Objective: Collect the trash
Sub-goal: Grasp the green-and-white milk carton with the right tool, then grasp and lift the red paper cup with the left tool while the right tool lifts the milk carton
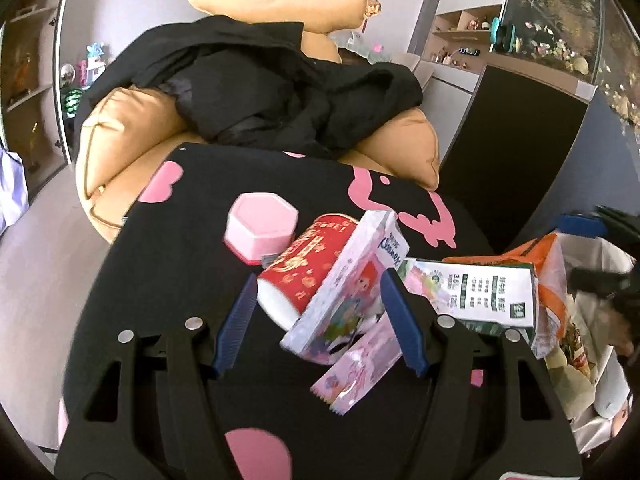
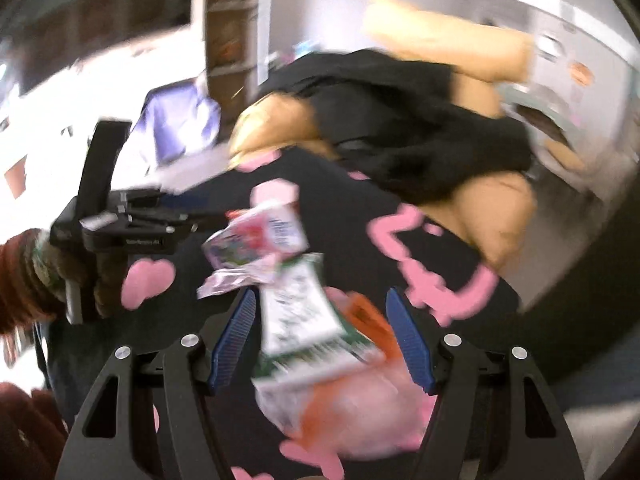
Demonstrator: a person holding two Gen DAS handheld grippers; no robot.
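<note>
Trash lies on a black table with pink shapes [image 1: 168, 248]. In the left wrist view my left gripper [image 1: 318, 284] is open, its blue fingers on either side of a tissue pack [image 1: 352, 276] and a red paper cup [image 1: 304, 264] lying on its side. A pink wrapper [image 1: 356, 372] lies nearer, a white and green milk carton [image 1: 492, 292] to the right, then an orange and clear bag [image 1: 556, 280]. The blurred right wrist view shows my right gripper [image 2: 322, 300] open over the carton [image 2: 298, 312] and orange bag [image 2: 368, 320]. The left gripper [image 2: 132, 224] appears at its left.
A pink hexagonal box [image 1: 262, 226] stands behind the cup. A tan armchair [image 1: 120, 136] with a black garment [image 1: 260, 80] heaped on it sits just beyond the table. A dark cabinet [image 1: 516, 152] with a fish tank [image 1: 560, 28] stands at the right. Shelves line the left wall.
</note>
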